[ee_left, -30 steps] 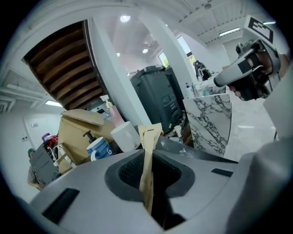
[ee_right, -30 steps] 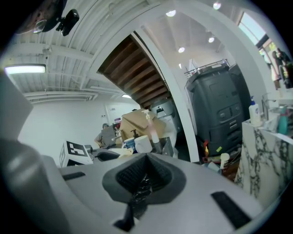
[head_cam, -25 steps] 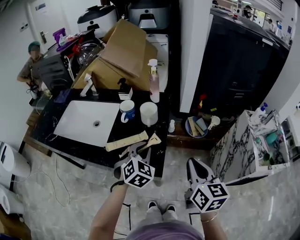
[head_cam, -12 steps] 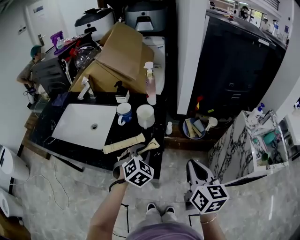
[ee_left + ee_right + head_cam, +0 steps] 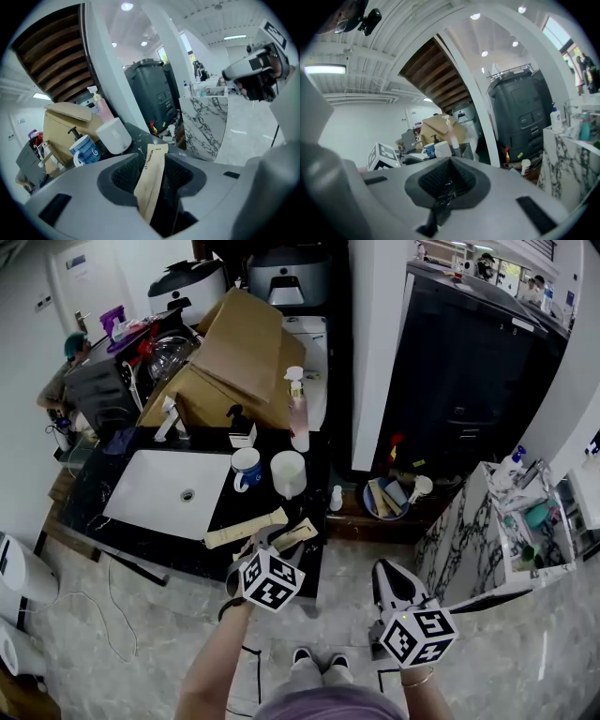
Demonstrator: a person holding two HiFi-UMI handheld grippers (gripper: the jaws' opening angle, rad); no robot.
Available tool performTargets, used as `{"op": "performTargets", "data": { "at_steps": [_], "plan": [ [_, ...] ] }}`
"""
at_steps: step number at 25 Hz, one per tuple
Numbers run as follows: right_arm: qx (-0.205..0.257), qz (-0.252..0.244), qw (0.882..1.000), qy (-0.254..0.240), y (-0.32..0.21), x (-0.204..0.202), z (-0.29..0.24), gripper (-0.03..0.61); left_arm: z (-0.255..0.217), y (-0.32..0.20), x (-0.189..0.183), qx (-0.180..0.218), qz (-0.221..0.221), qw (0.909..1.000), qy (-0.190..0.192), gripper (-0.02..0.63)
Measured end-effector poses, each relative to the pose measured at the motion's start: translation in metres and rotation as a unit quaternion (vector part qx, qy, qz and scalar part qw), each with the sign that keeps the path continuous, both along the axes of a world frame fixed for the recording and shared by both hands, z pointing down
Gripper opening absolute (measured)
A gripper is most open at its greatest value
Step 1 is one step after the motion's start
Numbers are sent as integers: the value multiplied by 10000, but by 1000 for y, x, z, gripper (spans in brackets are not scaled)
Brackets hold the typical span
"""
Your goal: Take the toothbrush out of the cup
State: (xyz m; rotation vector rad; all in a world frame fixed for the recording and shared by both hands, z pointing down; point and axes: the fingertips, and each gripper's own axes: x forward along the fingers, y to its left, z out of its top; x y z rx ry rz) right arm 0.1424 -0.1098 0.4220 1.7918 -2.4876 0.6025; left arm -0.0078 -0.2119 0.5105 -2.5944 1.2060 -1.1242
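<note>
A toothbrush in a beige paper sleeve [image 5: 151, 180] lies between the jaws of my left gripper [image 5: 152, 171], whose jaws have just been opening; a dark gap shows beside the sleeve, so the pads no longer press it. In the head view the sleeve [image 5: 300, 532] rests on the black counter [image 5: 315, 497] at the tips of the left gripper [image 5: 277, 542]. Behind it stand a white cup [image 5: 288, 472] and a blue mug [image 5: 247, 468]; both also show in the left gripper view, cup [image 5: 115, 136] and mug [image 5: 86, 149]. My right gripper [image 5: 386, 575] hangs off the counter, its pads [image 5: 448, 182] together, holding nothing.
A second long beige package [image 5: 246, 528] lies left of the gripper, beside the white sink [image 5: 141, 479]. A pink spray bottle [image 5: 298, 413], a pump dispenser [image 5: 242, 425] and cardboard boxes [image 5: 239, 352] crowd the back. A person [image 5: 64, 382] stands far left; a marble-patterned stand [image 5: 473, 521] is at right.
The left gripper's jaws have spread apart around the sleeve, and the sleeve has settled lower onto the counter edge. The right gripper has stayed put.
</note>
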Motion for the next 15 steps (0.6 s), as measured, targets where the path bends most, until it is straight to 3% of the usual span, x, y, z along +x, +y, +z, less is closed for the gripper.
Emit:
{"op": "performTargets", "data": {
  "at_steps": [6, 11, 15],
  "plan": [
    [39, -110, 9999, -7, 1, -4, -3, 2, -39, 6, -7, 259, -547, 9918, 1124, 165],
    [89, -294, 9995, -2, 1, -12, -6, 2, -65, 18, -25, 475, -1104, 9714, 2046, 133],
    [122, -480, 9988, 7, 0, -20, -9, 2, -77, 30, -47, 614, -1508, 9550, 2478, 115]
  ]
}}
